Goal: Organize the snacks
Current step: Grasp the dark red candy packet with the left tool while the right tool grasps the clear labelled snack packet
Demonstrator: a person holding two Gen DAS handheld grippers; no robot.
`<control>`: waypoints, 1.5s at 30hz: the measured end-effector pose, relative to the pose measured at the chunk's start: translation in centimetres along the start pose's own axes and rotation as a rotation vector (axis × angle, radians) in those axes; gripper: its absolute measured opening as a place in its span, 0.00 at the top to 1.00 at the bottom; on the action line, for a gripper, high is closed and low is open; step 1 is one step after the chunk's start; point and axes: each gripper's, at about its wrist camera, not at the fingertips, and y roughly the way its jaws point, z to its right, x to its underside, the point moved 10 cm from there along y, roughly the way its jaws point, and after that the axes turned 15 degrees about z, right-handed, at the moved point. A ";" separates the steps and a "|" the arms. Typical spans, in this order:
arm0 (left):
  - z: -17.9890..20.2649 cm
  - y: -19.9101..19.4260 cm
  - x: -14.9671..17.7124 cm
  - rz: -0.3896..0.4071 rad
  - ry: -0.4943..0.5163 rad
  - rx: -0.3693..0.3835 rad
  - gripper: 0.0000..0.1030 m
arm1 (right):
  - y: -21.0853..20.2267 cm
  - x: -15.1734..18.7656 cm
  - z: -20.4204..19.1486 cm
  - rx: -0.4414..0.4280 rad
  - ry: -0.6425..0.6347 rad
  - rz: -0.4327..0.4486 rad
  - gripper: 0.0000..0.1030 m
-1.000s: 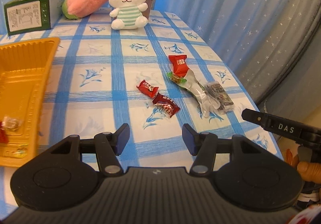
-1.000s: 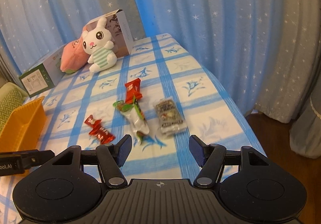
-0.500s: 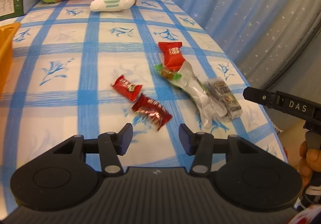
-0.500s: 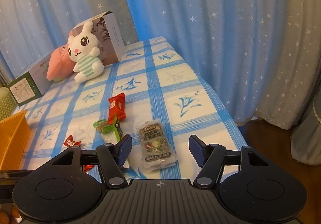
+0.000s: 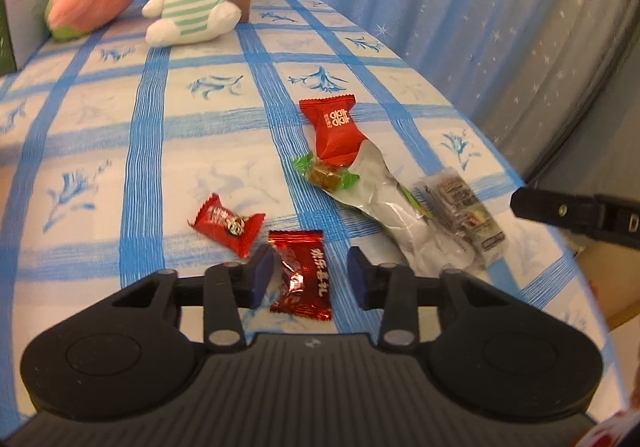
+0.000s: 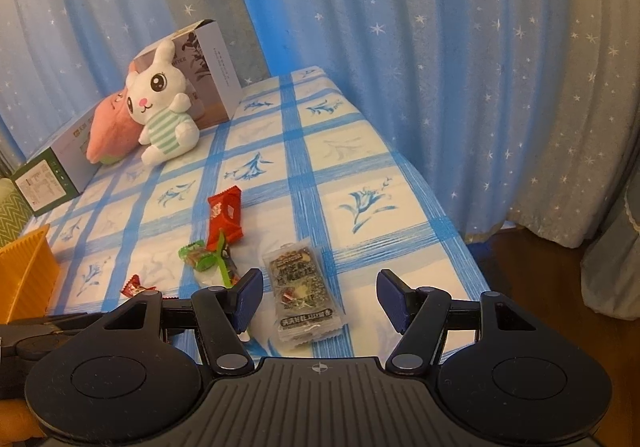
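Candy [image 5: 301, 274], dark red foil wrapper, lies flat on the bench [image 5: 200, 151] between your left tool's [image 5: 311, 275] closing fingers, pads not yet pressing it. Your right tool [image 6: 320, 299] hangs open over a clear seed packet [image 6: 302, 297]. Bench has a blue checked cloth, starry blue curtain [image 6: 400, 27] behind. Versus a second ago, your left tool came down closer to the candy; the orange tray left its view.

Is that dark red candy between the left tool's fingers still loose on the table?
Loose. The dark red candy lies flat on the tablecloth between the left gripper pads; its jaws are closing, gaps remain on both sides.
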 end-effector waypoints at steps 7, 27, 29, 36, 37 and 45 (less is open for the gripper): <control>0.6 -0.5 0.8 0.019 0.195 -0.005 0.78 | 0.9 0.5 0.1 -0.005 -0.021 -0.024 0.38; 0.4 -3.0 2.3 0.054 0.221 -0.006 0.77 | 4.8 2.8 -1.8 -0.062 -0.174 -0.097 0.59; 0.4 -3.0 2.3 0.052 0.228 -0.009 0.77 | 4.9 3.0 -1.8 -0.061 -0.174 -0.103 0.60; 0.3 -3.5 2.5 0.043 0.189 -0.007 0.79 | 4.6 2.6 -1.7 -0.030 -0.144 -0.090 0.63; 0.1 -3.8 2.6 0.039 0.177 -0.006 0.79 | 4.5 2.5 -1.6 -0.025 -0.136 -0.083 0.63; -0.9 -6.5 3.1 0.030 0.106 -0.021 0.80 | 2.4 1.8 -1.8 -0.006 -0.071 -0.038 0.64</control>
